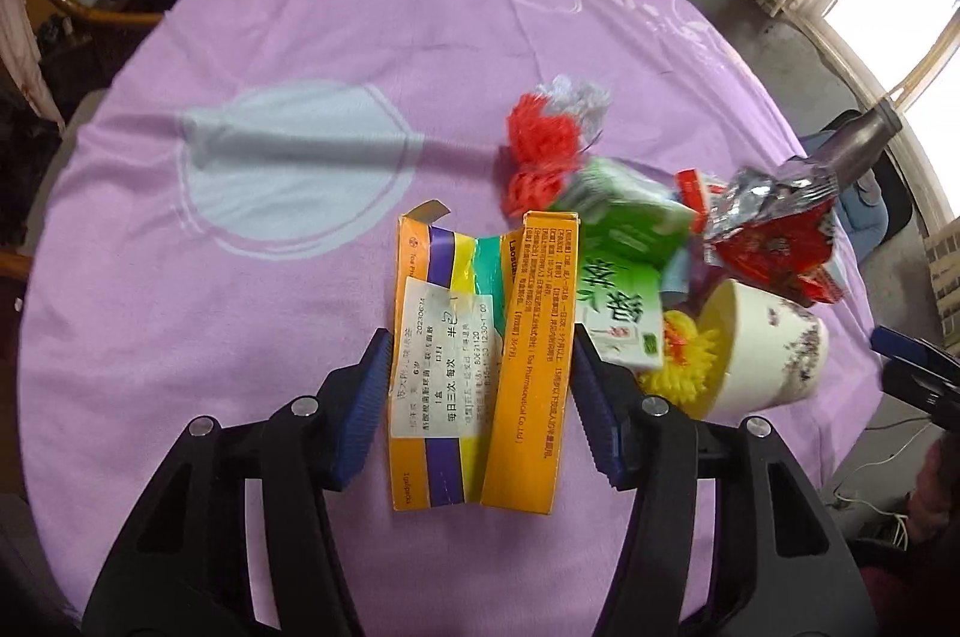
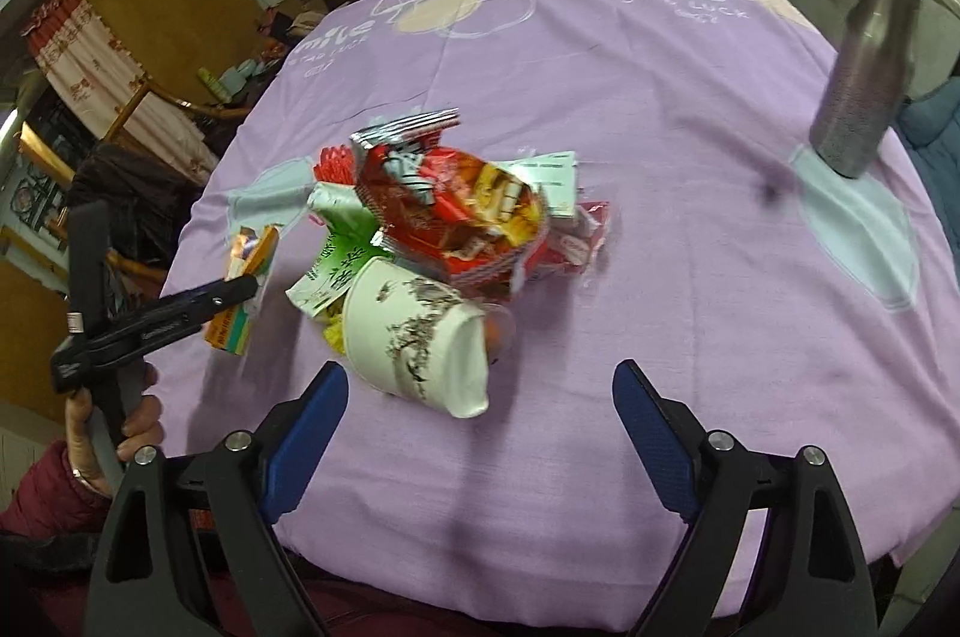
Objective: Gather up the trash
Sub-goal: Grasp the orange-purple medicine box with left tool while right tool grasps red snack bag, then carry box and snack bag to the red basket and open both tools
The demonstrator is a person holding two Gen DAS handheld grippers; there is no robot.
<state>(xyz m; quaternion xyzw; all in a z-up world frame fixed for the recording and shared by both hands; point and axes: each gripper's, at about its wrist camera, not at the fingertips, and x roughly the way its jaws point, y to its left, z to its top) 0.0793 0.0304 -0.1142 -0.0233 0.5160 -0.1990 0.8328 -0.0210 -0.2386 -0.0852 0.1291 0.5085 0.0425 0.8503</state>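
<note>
Lying on a lilac tablecloth (image 2: 660,193), the trash forms one loose heap near the middle of the round table. The left gripper (image 1: 480,385) has a flattened orange medicine box (image 1: 480,367) between its blue pads (image 1: 366,397); both pads sit against the box's long edges, and the box is creased along its length, so the jaws are clamped on it at a middling width. In the right wrist view the same box (image 2: 243,289) shows at the heap's left edge, with the black left gripper reaching in from a hand (image 2: 135,415) in a dark red sleeve.

The right gripper (image 2: 480,397) stands wide with nothing between its pads; only bare cloth lies between them. Just beyond its fingertips a white paper cup (image 2: 414,337) with a dark branch print lies on its side. Touching the cup are a green tea carton (image 2: 336,271) and a red-and-silver snack wrapper (image 2: 456,205), the wrapper resting on top of the heap. Yellow yarn (image 1: 690,355) shows at the cup's mouth; red yarn (image 1: 540,145) lies at the heap's far side. A metal bottle (image 2: 864,85) stands well apart at the table's right edge.
</note>
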